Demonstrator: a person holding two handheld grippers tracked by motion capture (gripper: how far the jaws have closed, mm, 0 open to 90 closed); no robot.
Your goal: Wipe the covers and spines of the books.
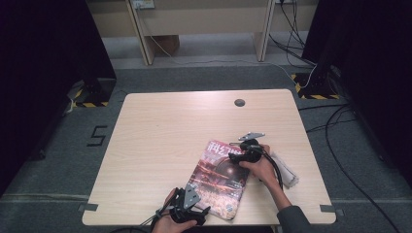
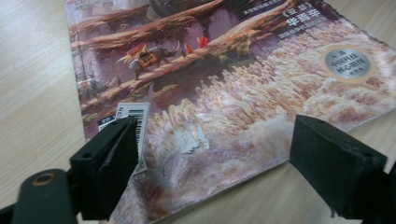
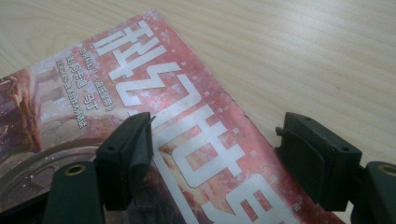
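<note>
A pale wooden table [image 1: 160, 145] stands on grey carpet, cables trailing over the floor behind it. At the near edge, left of centre, the left gripper [image 1: 190, 212] sits low over the bottom corner of a magazine [image 1: 214, 187], its jaws spread wide with nothing pinched between them. The magazine lies flat and slanted, right of the table's middle. At its top edge the right gripper [image 1: 241, 156] hovers, jaws wide apart and clasping nothing. Just right of that hand lies a folded white cloth [image 1: 287, 172].
</note>
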